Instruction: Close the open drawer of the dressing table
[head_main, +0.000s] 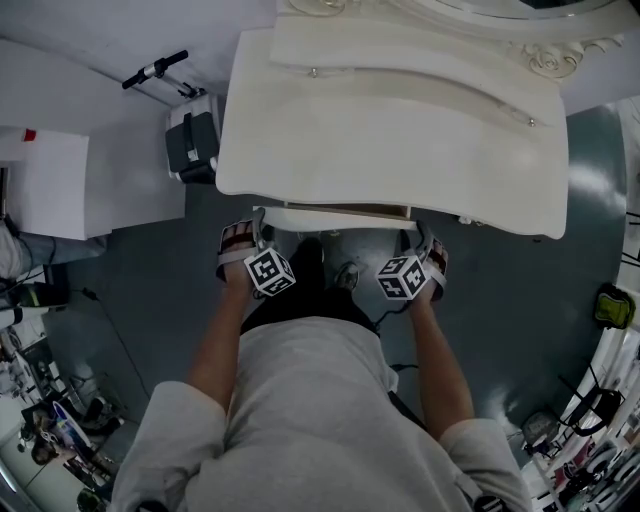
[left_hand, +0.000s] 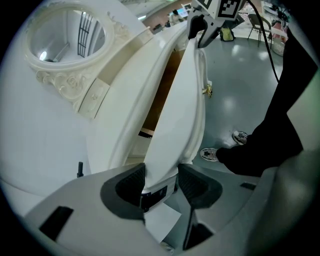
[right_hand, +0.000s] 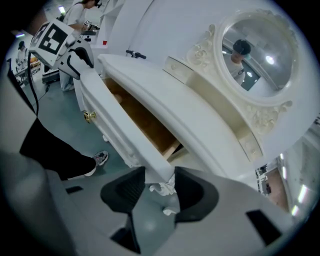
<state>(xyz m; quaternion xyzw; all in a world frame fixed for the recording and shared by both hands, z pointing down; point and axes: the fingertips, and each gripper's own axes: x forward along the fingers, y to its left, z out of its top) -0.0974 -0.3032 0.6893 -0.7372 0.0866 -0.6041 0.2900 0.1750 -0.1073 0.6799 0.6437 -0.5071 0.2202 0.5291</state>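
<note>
While the drawer (head_main: 335, 212) stands pulled out from under the front edge of the white bench (head_main: 400, 130), with a strip of its bare wooden inside showing behind the painted front, we judge it a stiff, fairly solid wooden box that should slide rather than need lifting. Its glossy paint looks slippery, so a flat push on the front seems safer than a pinch. The two ends of the front board look like the best places to hold, so that both sides travel together and the box does not skew and jam. The left tool (left_hand: 161, 181) has its jaws closed on one end of that board. The right tool (right_hand: 160, 185) is set astride the other end with its jaws wide, the pads right at the board's faces, and we cannot tell whether they press. We would keep off the small brass knob (right_hand: 90, 116) and the carved trim (right_hand: 160, 189) under the front, which look easy to chip. From the head view the bench top covers nearly all of the drawer, so how far out it stands is hard to gauge there. No view shows the runners, the back of the drawer or anything lying in it. The round mirror (right_hand: 255, 50) is cut off at the top of the head view, and the bench legs are not visible.
</note>
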